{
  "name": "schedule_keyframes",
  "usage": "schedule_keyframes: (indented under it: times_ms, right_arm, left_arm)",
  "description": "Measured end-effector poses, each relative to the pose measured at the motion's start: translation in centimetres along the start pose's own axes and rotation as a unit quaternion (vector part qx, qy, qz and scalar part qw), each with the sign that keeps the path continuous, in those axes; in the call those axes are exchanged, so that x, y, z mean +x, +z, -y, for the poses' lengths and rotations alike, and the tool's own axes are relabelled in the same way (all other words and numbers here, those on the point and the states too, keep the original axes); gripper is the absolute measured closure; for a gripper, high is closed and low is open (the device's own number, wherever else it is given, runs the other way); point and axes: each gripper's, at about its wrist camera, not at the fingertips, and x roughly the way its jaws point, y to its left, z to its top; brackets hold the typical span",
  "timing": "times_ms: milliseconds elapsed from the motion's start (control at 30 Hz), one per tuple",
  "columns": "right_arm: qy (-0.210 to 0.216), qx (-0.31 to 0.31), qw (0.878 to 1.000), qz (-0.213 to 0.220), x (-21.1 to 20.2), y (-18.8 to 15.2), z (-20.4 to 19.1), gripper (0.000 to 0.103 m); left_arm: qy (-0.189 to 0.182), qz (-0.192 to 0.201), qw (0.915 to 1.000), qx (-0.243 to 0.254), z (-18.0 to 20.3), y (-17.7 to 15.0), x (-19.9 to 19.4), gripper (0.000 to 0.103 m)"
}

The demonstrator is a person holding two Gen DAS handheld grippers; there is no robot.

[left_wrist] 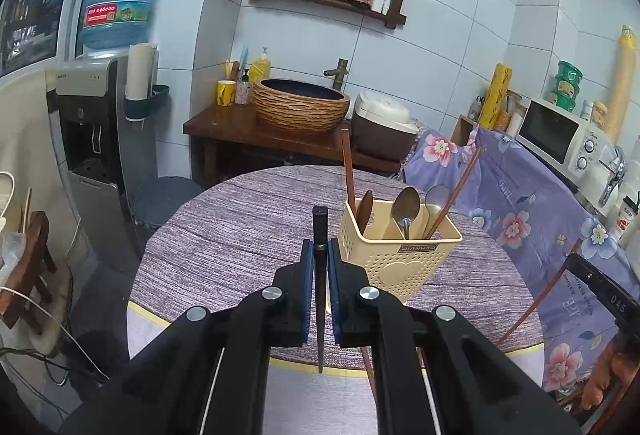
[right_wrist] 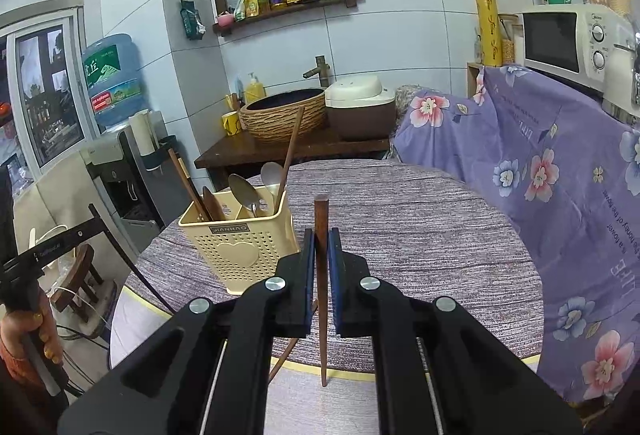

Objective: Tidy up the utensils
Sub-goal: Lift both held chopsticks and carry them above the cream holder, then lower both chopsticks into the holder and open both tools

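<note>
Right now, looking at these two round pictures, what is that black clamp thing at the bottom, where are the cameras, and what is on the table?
No robot here: a person holds a two-finger tool in each hand, with a wide-angle camera on each looking along the fingers. One picture comes from the left tool, the other from the right tool. Each tool is shut on one chopstick: a dark chopstick on the left, a brown chopstick on the right. On the round table stands a cream holder already containing spoons and chopsticks.
</note>
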Motion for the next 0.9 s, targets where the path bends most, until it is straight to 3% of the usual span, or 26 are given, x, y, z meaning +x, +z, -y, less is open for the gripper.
schedule_keyframes:
  times_ms: [433,533,767,900]
  right_arm:
    - [0.017,-0.015,1.0,0.003,0.0,2.6,-0.9,0.095]
    - [0.025,-0.028,0.999,0.016,-0.6,5.1,-1.9,0.095]
    - [0.037,-0.037,0.994,0.092,-2.0,13.3,-5.5,0.095]
    - [0.034,-0.03,0.993,0.113,-0.8,16.0,-6.7,0.095]
  left_arm:
    - [-0.01,0.02,0.9997,0.008,0.3,2.4,-1.2,0.095]
    - [-0.015,0.038,0.999,0.02,1.5,4.9,-2.4,0.095]
    - [-0.035,0.085,0.9955,0.019,5.1,12.2,-3.4,0.095]
    - [-0.017,0.119,0.9924,0.028,7.1,14.3,-2.3,0.095]
